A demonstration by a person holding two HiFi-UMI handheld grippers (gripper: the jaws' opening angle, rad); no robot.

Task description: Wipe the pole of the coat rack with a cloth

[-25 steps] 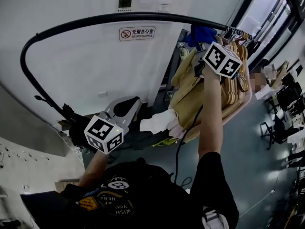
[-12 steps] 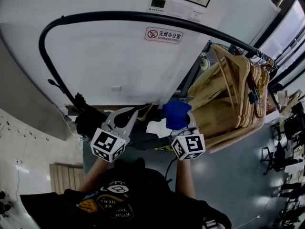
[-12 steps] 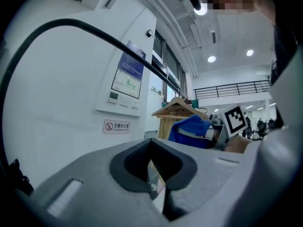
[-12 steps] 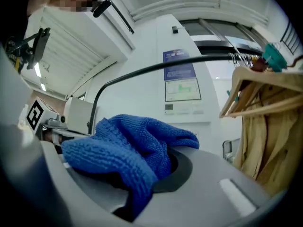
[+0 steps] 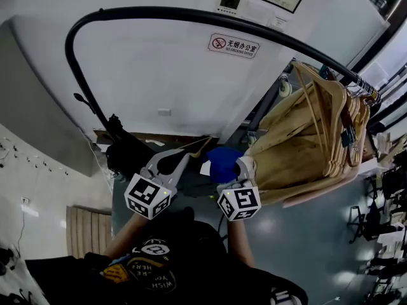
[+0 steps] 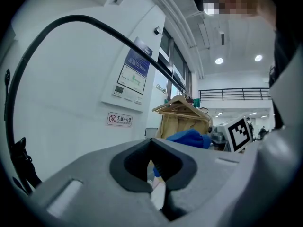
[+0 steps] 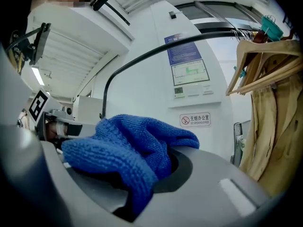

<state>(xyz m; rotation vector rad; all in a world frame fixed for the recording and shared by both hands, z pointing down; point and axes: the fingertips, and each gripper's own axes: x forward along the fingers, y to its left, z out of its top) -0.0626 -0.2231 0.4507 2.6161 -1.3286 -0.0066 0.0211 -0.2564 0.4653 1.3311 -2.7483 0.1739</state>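
The coat rack's black pole arcs over me from low left to upper right, and it shows again in the left gripper view as the pole and in the right gripper view as the pole. A blue knitted cloth is bunched in my right gripper, which is shut on it well below the pole. The cloth spills over that gripper. My left gripper is beside it, shut and holding nothing, its jaws meeting in the left gripper view.
Wooden hangers with beige coats hang at the pole's right end. A no-smoking sign and a wall panel are on the white wall behind. Dark gear sits by the pole's lower left leg. Grey floor lies at the right.
My right gripper has come down with the cloth from the pole's upper right end to beside the left gripper. The left gripper has barely moved.
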